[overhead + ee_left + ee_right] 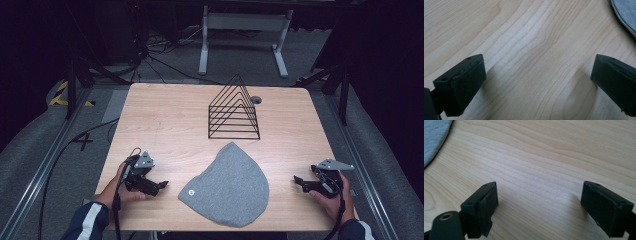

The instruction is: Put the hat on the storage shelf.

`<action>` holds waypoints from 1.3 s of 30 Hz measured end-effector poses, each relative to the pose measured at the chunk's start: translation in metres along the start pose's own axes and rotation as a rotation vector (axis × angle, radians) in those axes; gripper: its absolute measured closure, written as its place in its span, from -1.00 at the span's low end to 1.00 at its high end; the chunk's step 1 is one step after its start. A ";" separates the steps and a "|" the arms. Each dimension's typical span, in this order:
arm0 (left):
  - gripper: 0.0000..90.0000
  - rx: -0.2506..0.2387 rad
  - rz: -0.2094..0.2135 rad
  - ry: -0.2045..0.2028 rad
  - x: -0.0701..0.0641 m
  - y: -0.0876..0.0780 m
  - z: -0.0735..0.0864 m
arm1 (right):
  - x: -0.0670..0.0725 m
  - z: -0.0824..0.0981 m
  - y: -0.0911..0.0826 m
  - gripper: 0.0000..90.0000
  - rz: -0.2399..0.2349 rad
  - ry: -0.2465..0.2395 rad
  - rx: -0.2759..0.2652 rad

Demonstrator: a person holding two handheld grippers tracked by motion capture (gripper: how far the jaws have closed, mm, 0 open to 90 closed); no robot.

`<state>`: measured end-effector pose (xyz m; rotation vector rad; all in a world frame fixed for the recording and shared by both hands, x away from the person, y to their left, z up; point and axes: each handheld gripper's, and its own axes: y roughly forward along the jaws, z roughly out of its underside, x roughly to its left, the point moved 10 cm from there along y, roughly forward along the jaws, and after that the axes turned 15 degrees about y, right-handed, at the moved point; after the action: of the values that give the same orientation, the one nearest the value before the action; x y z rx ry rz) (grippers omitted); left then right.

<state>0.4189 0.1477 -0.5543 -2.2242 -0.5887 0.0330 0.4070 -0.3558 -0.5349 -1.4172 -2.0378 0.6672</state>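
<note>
Pale wood grain runs across the table [165,125], a rounded-cornered top standing on grey carpet in a dark room. Behind it a white metal frame [245,30] rises from the floor, with loose black cables [150,55] trailing nearby and yellow-and-black tape [62,95] at the left. A grey beanie [230,185] lies flat near the front edge, a small round badge on its left side. Just beyond it stands a black wire rack [234,110] of triangular loops; a small dark disc beside the rack is perhaps a cable port, too small to tell. The left gripper [161,186] rests left of the beanie, jaws spread wide with bare wood between them. The right gripper [299,180] sits to the beanie's right, likewise spread and grasping nothing. Both are apart from the cloth.
</note>
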 end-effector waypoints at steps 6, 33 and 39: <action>-0.85 -0.026 0.015 0.011 -0.001 -0.002 -0.003 | 0.001 0.000 -0.001 -0.59 -0.012 -0.006 0.001; 0.34 -0.064 0.286 0.324 -0.088 0.031 -0.083 | 0.186 0.027 -0.012 0.84 -0.465 -0.365 0.101; 0.34 -0.059 0.295 0.349 -0.094 0.032 -0.081 | 0.180 0.030 -0.002 0.85 -0.425 -0.368 0.134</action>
<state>0.3655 0.0326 -0.5391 -2.2854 -0.0704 -0.2192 0.3341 -0.1885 -0.5256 -0.7849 -2.4204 0.9021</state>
